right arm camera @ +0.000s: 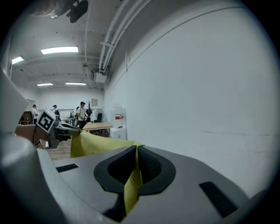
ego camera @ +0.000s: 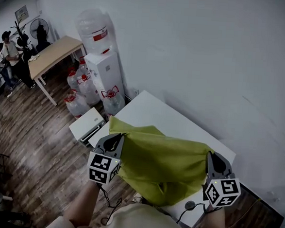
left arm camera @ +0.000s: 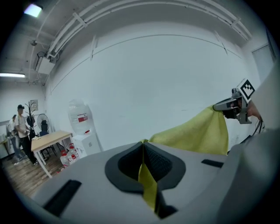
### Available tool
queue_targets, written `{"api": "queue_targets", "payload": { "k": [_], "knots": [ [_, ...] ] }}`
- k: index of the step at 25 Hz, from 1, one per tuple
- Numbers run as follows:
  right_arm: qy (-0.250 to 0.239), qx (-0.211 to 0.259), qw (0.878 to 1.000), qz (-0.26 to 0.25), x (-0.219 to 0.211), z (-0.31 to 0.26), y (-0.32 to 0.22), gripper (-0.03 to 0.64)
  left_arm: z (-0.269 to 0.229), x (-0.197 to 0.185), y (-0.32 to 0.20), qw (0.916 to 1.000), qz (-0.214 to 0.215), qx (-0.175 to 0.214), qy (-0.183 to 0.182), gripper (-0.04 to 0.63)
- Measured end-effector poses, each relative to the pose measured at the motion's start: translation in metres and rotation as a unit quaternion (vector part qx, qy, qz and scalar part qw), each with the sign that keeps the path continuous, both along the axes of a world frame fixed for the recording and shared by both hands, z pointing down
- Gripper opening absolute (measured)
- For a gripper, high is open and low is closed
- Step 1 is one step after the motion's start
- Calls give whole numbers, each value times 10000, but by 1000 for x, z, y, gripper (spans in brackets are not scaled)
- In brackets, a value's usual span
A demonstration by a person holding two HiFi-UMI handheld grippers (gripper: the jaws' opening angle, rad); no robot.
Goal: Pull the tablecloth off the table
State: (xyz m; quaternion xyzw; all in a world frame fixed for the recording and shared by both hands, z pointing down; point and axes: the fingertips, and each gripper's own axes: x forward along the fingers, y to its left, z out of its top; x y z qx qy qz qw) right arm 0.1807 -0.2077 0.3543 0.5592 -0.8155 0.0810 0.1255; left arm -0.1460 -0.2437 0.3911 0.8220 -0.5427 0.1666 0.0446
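A yellow-green tablecloth point(ego camera: 161, 158) hangs lifted between my two grippers above a white table point(ego camera: 152, 109). In the head view my left gripper point(ego camera: 112, 141) is shut on the cloth's left corner, and my right gripper point(ego camera: 215, 161) is shut on its right corner. The cloth sags in the middle and droops over the table's near edge. In the left gripper view a strip of tablecloth point(left arm camera: 146, 181) is pinched between the shut jaws, with the right gripper point(left arm camera: 236, 105) across. The right gripper view shows the tablecloth point(right arm camera: 132, 183) clamped the same way, the left gripper point(right arm camera: 57, 127) beyond it.
A white water dispenser point(ego camera: 106, 79) with a bottle on top stands left of the table, several water jugs point(ego camera: 80, 94) beside it. A wooden table point(ego camera: 51, 56) and people point(ego camera: 7, 58) are at far left. The white wall point(ego camera: 209, 57) runs behind. A cable point(ego camera: 189, 209) hangs near the table's front.
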Motion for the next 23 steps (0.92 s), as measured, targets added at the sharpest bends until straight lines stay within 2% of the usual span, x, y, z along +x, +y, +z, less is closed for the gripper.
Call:
{"api": "queue_targets", "payload": {
  "k": [23],
  "knots": [
    [-82,-162,9997,-161,-2,15,-6,34,12,-3,1,9999,-102,-138,-4,20]
  ]
}}
